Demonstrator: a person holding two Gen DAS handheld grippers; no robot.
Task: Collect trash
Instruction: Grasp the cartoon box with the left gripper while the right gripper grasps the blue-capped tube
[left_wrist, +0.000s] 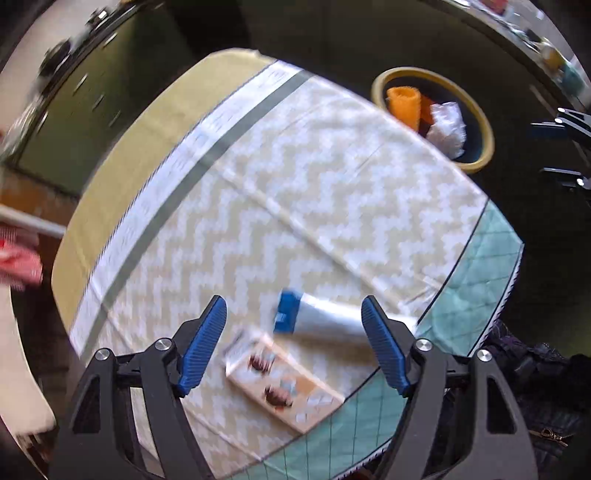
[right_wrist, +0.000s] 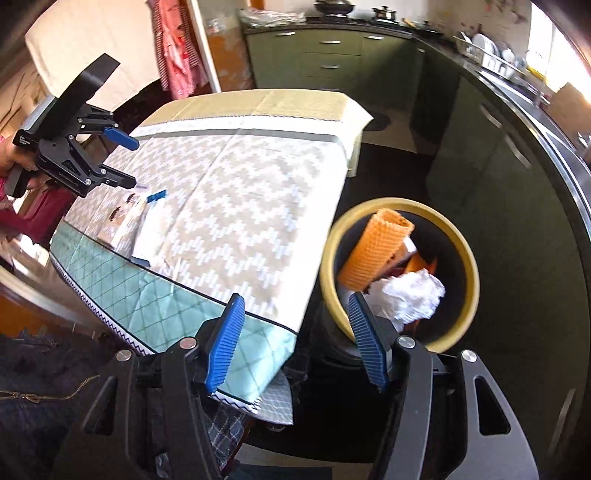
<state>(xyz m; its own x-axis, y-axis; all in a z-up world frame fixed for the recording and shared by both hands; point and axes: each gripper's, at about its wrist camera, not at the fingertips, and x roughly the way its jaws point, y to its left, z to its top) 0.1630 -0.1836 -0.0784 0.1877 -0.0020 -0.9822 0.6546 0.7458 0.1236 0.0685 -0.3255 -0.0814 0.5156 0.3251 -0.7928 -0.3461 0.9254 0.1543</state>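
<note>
A white tube with a blue cap and a flat printed carton lie on the zigzag tablecloth near its front edge. My left gripper is open and empty, hovering above them; it also shows in the right wrist view. A yellow-rimmed bin stands on the floor beside the table, holding an orange mesh roll and crumpled white paper. My right gripper is open and empty, above the table corner and the bin's near rim.
Green kitchen cabinets stand behind the table, and a dark counter with dishes runs along the right. A red checked cloth hangs at the back left. Dark floor surrounds the bin.
</note>
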